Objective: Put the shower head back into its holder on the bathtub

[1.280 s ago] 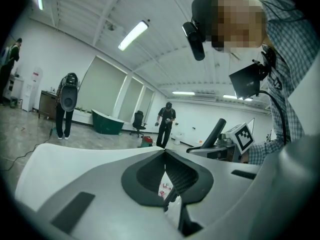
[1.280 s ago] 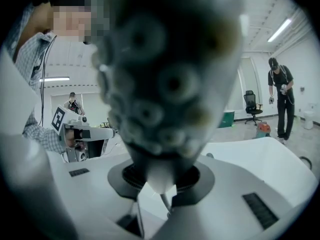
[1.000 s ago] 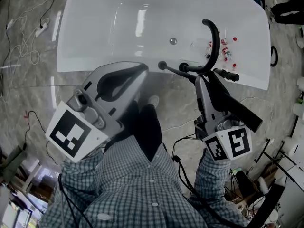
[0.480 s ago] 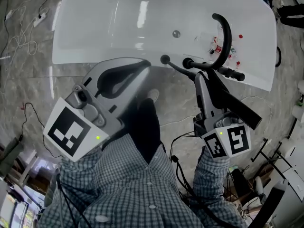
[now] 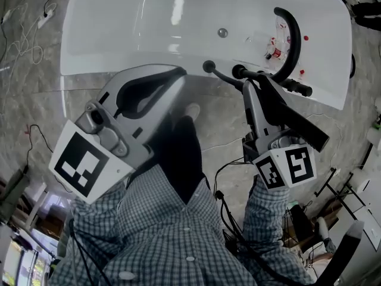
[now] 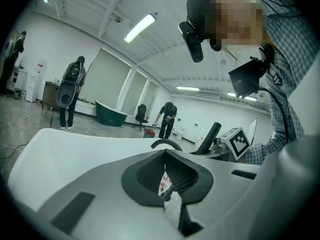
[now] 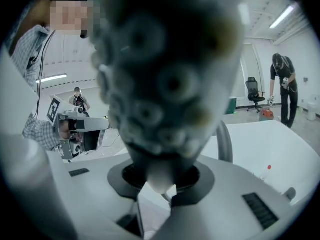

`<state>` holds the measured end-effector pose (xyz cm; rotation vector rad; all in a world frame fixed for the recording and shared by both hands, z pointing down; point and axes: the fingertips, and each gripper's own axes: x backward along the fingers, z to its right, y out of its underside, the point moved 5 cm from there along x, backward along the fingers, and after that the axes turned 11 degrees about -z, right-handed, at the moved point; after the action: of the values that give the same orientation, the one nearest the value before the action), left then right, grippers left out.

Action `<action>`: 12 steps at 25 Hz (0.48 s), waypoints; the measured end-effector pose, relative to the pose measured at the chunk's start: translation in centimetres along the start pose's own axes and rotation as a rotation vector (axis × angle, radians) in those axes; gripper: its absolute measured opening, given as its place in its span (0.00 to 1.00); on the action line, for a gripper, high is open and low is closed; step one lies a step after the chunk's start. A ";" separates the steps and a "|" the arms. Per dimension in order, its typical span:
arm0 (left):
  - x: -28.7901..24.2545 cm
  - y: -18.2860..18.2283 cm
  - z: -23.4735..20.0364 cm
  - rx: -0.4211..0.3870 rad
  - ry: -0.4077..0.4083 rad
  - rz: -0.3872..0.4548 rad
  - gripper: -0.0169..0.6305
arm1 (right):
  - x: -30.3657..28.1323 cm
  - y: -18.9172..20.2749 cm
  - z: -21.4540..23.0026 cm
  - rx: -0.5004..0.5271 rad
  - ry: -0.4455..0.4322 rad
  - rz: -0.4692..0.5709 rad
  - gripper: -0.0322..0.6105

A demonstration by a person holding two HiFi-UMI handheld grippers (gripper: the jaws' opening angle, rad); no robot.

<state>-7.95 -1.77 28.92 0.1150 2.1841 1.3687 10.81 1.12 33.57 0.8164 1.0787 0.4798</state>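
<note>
The black shower head [image 5: 297, 130] lies in my right gripper [image 5: 253, 91], which is shut on it. In the right gripper view its nozzle face [image 7: 170, 84] fills the picture above my right gripper [image 7: 160, 184]. The jaw tips stand just short of the black fittings [image 5: 239, 72] on the near rim of the white bathtub [image 5: 119, 52], beside a black knob [image 5: 208, 66] and the arched black spout [image 5: 292, 34]. Which fitting is the holder I cannot tell. My left gripper [image 5: 178, 76] hangs over the same rim, further left, shut with nothing in it; it also shows as left gripper [image 6: 167, 154].
Small red-capped bottles [image 5: 274, 52] stand on the tub's rim by the spout. A drain [image 5: 222, 33] shows inside the tub. The person's shoe [image 5: 191, 111] is on the marble floor below the rim. Cables [image 5: 24, 52] lie at left. Other people [image 6: 69, 91] stand across the room.
Both grippers have sunk a little toward the tub's rim. The right one still holds the shower head and the left one stays shut.
</note>
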 end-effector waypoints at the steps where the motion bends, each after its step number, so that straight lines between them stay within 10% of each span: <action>1: -0.1 0.2 -0.2 0.000 0.000 -0.003 0.04 | -0.3 0.1 0.1 0.000 0.000 0.000 0.22; 12: -1.7 2.1 -1.2 0.028 0.008 -0.026 0.04 | -2.5 1.8 0.9 0.003 -0.001 -0.028 0.22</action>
<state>-7.59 -2.29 31.82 0.0909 2.2046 1.3263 10.68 0.20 36.64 0.8032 1.0888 0.4542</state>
